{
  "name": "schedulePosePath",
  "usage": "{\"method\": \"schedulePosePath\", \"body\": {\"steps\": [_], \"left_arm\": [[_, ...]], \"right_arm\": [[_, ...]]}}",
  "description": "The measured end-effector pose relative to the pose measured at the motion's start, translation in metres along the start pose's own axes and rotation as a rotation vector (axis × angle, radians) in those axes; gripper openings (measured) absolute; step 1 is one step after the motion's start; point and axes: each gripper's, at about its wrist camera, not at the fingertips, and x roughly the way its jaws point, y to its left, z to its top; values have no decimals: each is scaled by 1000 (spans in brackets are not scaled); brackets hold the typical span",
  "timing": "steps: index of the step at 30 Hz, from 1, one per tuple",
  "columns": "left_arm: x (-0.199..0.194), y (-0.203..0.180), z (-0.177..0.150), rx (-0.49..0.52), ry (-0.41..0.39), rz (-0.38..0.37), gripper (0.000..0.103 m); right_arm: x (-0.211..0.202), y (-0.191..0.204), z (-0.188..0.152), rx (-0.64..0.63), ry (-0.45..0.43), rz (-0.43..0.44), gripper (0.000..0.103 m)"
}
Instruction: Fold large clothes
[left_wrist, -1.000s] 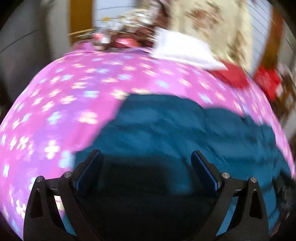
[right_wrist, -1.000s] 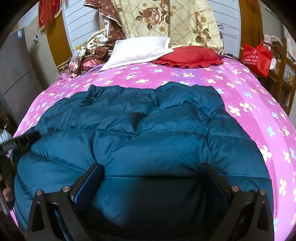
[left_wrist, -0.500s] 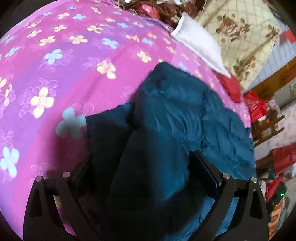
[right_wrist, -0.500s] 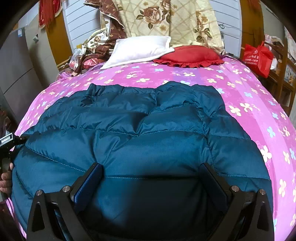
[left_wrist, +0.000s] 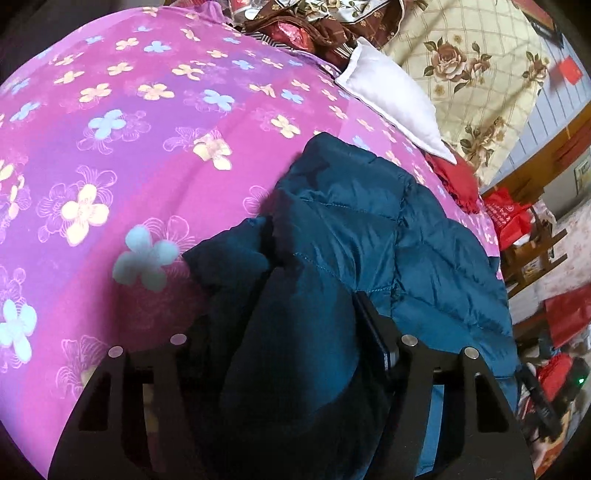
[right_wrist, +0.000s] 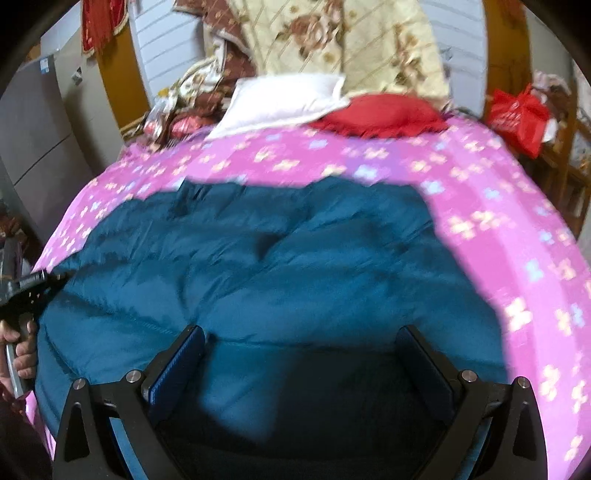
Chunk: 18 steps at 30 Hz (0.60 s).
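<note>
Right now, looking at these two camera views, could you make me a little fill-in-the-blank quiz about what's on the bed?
1. The puffy jacket spread on the bed is dark ____.
2. The left gripper has a fold of the ____ bunched between its jaws.
3. The jaws of the right gripper stand ____.
4. The white pillow lies beside a ____ cushion.

Missing words: teal; jacket; open; red
</note>
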Motion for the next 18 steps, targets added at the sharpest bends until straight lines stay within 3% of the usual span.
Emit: {"method": "schedulePosePath", "body": {"steps": [2, 5, 7, 13, 16, 17, 18], "left_arm": [[0, 0, 0, -1, -3, 1, 67], [1, -1, -1, 11, -7, 12, 70], [1, -2, -2, 21, -10, 23, 73], [-2, -2, 0, 23, 25, 56, 81], [-2, -1, -1, 39, 37, 43, 83], [-2, 0, 0, 44, 42, 30, 84], [-2, 0, -1, 50, 45, 21, 85]], "right_arm": [[-3, -25, 1, 11, -3, -59, 103], [15, -64, -5, 42, 97, -2, 103], [22, -89, -12, 78, 109, -6, 103], [48, -136, -27, 288, 197, 281, 103], [50, -140, -31, 305, 183, 404, 103], [51, -138, -33, 295, 190, 496, 103], [51, -136, -34, 279, 190, 535, 103]]}}
